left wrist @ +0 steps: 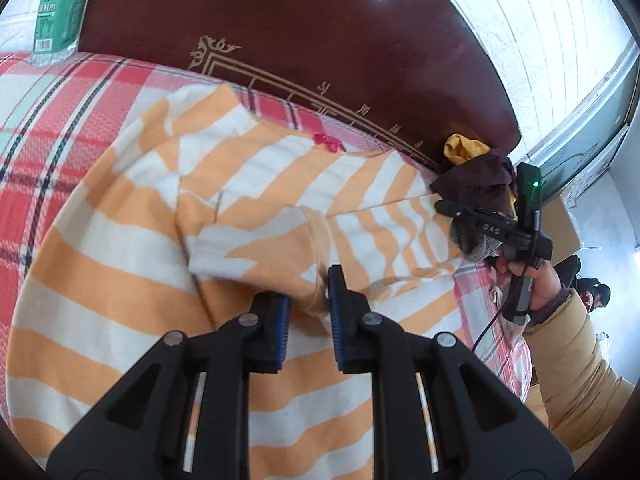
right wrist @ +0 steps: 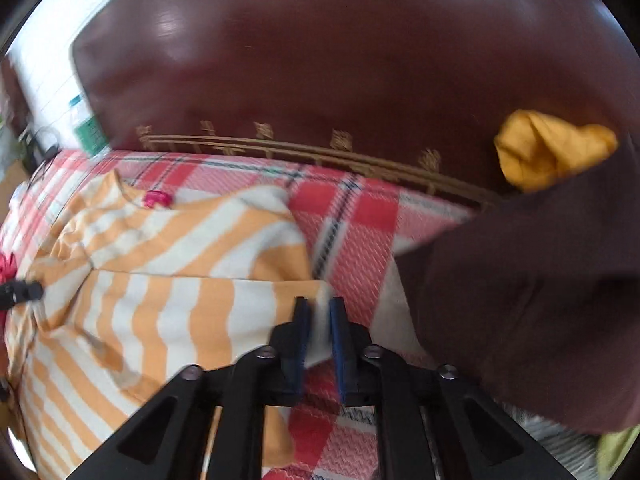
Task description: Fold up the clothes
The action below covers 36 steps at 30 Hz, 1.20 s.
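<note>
One orange-and-white striped shirt (left wrist: 132, 240) lay spread on the red plaid bedcover (left wrist: 48, 128), its lower part cut off by the frame edge in both views. One sleeve was folded across the body. A small pink tag (left wrist: 329, 141) sat at the neckline.

Left gripper (left wrist: 308, 300): fingers apart, a ridge of shirt fabric between them; contact could not be made out.

Right gripper (right wrist: 318, 320): fingers nearly together, closed on the shirt's corner hem; motion blur softened that view.

Two other garments were heaped at the dark red headboard (left wrist: 280, 20): a dark brown cloth (right wrist: 540, 300) that hid the bedcover to the right, and a yellow cloth (right wrist: 552, 152) behind it. One green-labelled bottle (left wrist: 60, 8) stood at the bed's far corner, its top cut off.
</note>
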### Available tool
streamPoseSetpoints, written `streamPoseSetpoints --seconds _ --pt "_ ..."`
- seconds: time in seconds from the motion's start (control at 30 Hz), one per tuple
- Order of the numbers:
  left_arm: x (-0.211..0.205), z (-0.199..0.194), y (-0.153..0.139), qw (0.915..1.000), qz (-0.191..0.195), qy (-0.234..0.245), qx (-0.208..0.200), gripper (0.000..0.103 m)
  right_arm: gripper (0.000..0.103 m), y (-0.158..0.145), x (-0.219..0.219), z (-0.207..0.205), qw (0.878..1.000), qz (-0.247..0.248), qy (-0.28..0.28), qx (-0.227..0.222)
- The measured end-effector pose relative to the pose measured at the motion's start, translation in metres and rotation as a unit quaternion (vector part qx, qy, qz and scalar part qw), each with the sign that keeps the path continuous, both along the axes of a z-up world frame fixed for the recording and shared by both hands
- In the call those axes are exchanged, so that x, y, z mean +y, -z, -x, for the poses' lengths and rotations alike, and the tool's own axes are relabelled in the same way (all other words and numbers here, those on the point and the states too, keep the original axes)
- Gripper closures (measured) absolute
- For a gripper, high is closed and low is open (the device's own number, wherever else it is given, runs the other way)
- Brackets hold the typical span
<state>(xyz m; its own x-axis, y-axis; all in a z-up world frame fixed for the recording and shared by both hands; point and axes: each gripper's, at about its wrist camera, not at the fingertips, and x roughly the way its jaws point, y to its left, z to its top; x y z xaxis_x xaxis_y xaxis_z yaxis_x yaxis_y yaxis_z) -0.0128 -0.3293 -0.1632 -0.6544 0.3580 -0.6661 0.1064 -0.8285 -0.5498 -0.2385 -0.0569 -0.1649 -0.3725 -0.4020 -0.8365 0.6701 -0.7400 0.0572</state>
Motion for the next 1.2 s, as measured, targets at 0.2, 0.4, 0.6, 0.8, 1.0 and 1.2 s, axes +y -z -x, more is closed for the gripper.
streamPoseSetpoints --seconds 0.2,0.4,0.6,0.8,1.0,1.2 --pt "0.002 0.001 -0.002 1.0 -0.003 0.009 -0.001 0.058 0.045 -0.006 0.024 -0.025 0.994 0.088 -0.027 -0.055" --pt "0.005 0.004 -0.003 1.0 0.003 -0.001 -0.003 0.058 0.092 0.018 0.028 -0.04 0.996 0.058 -0.025 -0.067" --pt "0.001 0.0 -0.008 0.9998 0.002 -0.01 0.016 0.059 0.094 0.025 0.062 -0.033 0.986 0.125 0.048 -0.102" --pt "-0.004 -0.005 0.01 0.9997 0.006 -0.013 -0.019 0.058 0.071 0.021 0.074 -0.039 0.983 0.126 0.104 -0.084" --pt "-0.02 -0.006 0.017 0.9984 -0.039 -0.036 -0.018 0.054 0.064 -0.017 0.022 -0.076 0.994 0.104 -0.01 0.007" --pt "-0.019 -0.009 0.009 0.998 -0.026 -0.057 0.007 0.068 0.063 -0.004 -0.085 -0.101 0.982 0.059 -0.18 0.006"
